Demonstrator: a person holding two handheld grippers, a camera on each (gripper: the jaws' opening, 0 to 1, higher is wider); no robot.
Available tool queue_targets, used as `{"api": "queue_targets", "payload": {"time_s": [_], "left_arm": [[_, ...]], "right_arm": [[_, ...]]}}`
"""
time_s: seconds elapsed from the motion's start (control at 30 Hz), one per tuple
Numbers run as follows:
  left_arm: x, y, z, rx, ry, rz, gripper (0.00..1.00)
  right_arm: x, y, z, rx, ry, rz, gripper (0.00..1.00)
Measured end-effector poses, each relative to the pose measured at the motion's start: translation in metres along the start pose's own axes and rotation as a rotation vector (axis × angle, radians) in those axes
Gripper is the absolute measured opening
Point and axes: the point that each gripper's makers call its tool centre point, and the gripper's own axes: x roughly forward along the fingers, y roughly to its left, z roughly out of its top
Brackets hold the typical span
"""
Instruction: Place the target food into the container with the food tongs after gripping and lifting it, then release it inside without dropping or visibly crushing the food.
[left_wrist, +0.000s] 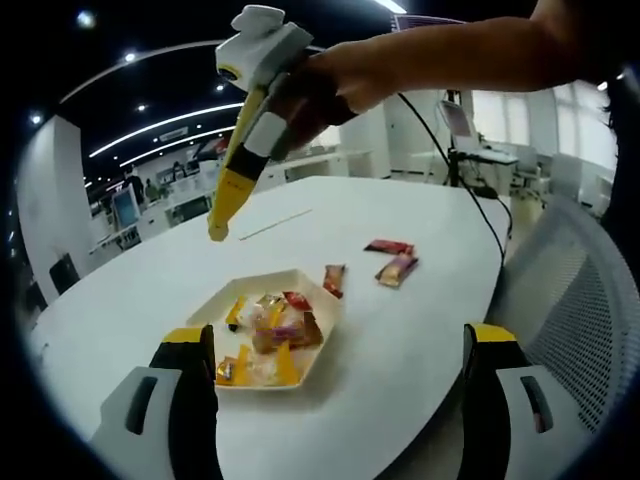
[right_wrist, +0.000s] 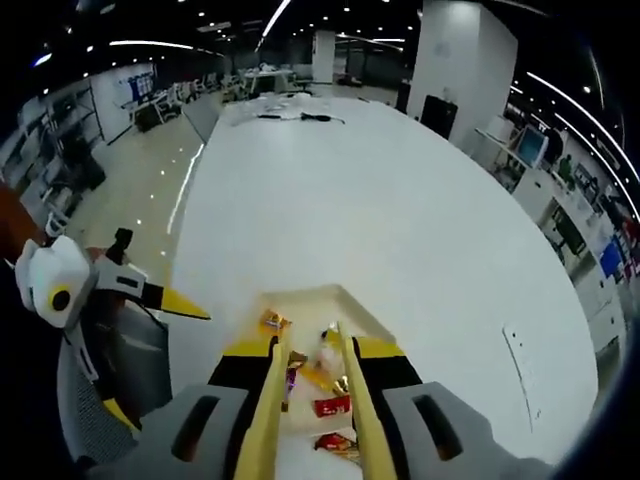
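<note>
A white hexagonal tray (left_wrist: 312, 300) on the white table holds several wrapped snacks (left_wrist: 275, 335). Three more wrapped snacks (left_wrist: 397, 268) lie on the table beyond it. My left gripper (left_wrist: 337, 335) is wide open, its jaws standing either side of the tray. A hand holds my right gripper (left_wrist: 255, 125) above, shut on yellow food tongs (left_wrist: 225, 200) whose tip hangs bare over the table beside the tray. In the right gripper view the tongs (right_wrist: 275, 390) point down over the tray (right_wrist: 300, 292), between the jaws of my right gripper (right_wrist: 313, 350).
The white table (right_wrist: 380, 200) is large and runs far ahead. A mesh chair (left_wrist: 570, 300) stands at its edge. My left gripper (right_wrist: 145, 355) sits to the left of the tray. Desks and monitors fill the office behind.
</note>
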Motion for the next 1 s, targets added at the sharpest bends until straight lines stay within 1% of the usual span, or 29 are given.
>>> {"api": "queue_targets", "payload": {"time_s": [0.1,0.17,0.43,0.6,0.67,0.7,0.77,0.87,1.0], "left_arm": [[0.000,0.000,0.000,0.001,0.001,-0.001,0.99],[0.000,-0.001,0.001,0.001,-0.003,-0.003,0.99],[0.000,-0.001,0.000,-0.002,0.001,-0.004,0.99],[0.000,-0.001,0.000,-0.001,0.001,-0.004,0.99],[0.000,-0.001,0.000,-0.001,0.004,-0.006,0.99],[0.000,-0.001,-0.002,0.000,0.009,-0.006,0.99],[0.000,-0.001,0.000,0.001,0.001,-0.006,0.99],[0.000,-0.001,0.000,-0.003,0.003,-0.005,0.99],[0.000,-0.001,0.000,-0.002,0.004,-0.006,0.99]], "right_arm": [[-0.004,-0.003,-0.001,-0.003,-0.012,-0.015,0.28],[-0.007,-0.003,-0.003,0.000,-0.017,-0.007,0.28],[-0.020,-0.005,-0.011,0.001,-0.050,-0.011,0.28],[-0.030,-0.006,-0.024,0.009,-0.060,-0.013,0.28],[-0.035,-0.006,-0.028,0.015,-0.078,-0.010,0.28],[-0.036,-0.006,-0.032,0.016,-0.079,-0.010,0.28],[-0.040,-0.007,-0.038,0.014,-0.076,-0.018,0.28],[-0.048,-0.006,-0.044,0.019,-0.095,-0.018,0.28],[-0.058,-0.007,-0.058,0.038,-0.095,-0.024,0.28]]}}
